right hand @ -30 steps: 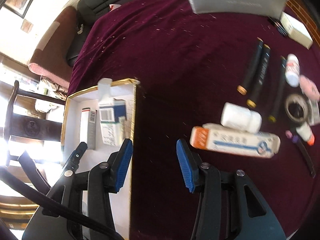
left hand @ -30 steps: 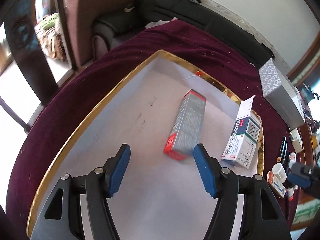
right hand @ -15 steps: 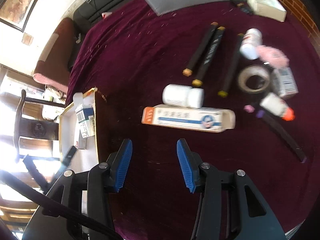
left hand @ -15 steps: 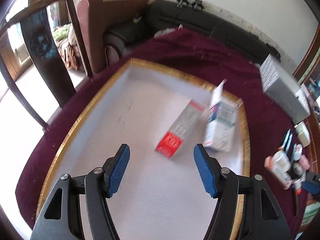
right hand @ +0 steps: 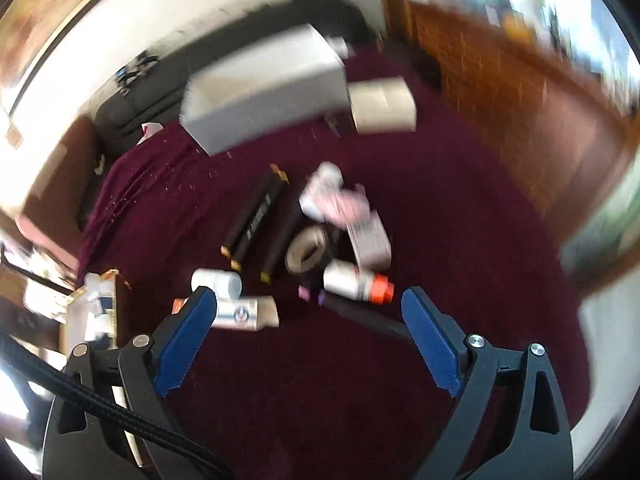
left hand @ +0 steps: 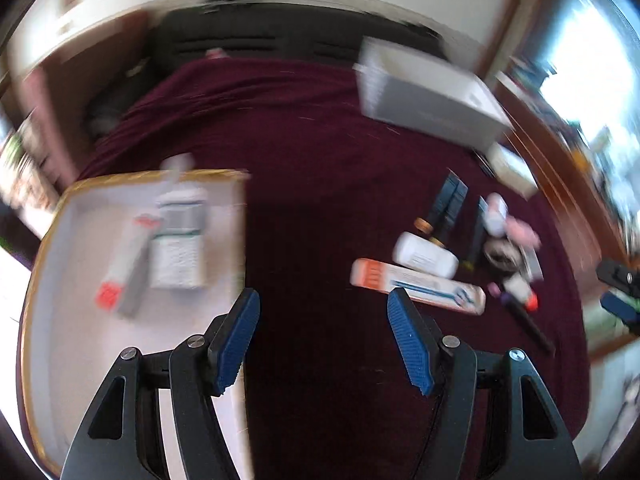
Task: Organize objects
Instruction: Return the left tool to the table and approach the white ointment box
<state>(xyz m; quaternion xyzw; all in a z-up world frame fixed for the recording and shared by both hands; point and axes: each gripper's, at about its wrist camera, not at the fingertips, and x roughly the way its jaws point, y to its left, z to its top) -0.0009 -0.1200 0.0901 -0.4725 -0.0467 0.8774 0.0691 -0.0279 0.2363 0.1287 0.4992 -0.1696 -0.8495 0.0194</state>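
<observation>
Two cartons (left hand: 160, 248) lie in the gold-rimmed tray (left hand: 48, 232); left gripper (left hand: 324, 340) hangs open and empty over maroon cloth (left hand: 312, 160), right gripper (right hand: 308, 344) has just been opening, nothing between its jaws, above scattered bottles (right hand: 356, 282)

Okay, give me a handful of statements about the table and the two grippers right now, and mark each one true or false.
1. Two cartons lie inside the gold-rimmed tray. True: a red-ended carton and a white carton.
2. The right gripper is clamped on the orange-capped bottle. False: its jaws have just been opening and stand wide, with nothing between them.
3. The left gripper holds nothing. True.
4. The long orange-ended carton is in the tray. False: it lies on the maroon cloth outside the tray.
5. The tape roll lies among the loose items. True.
</observation>
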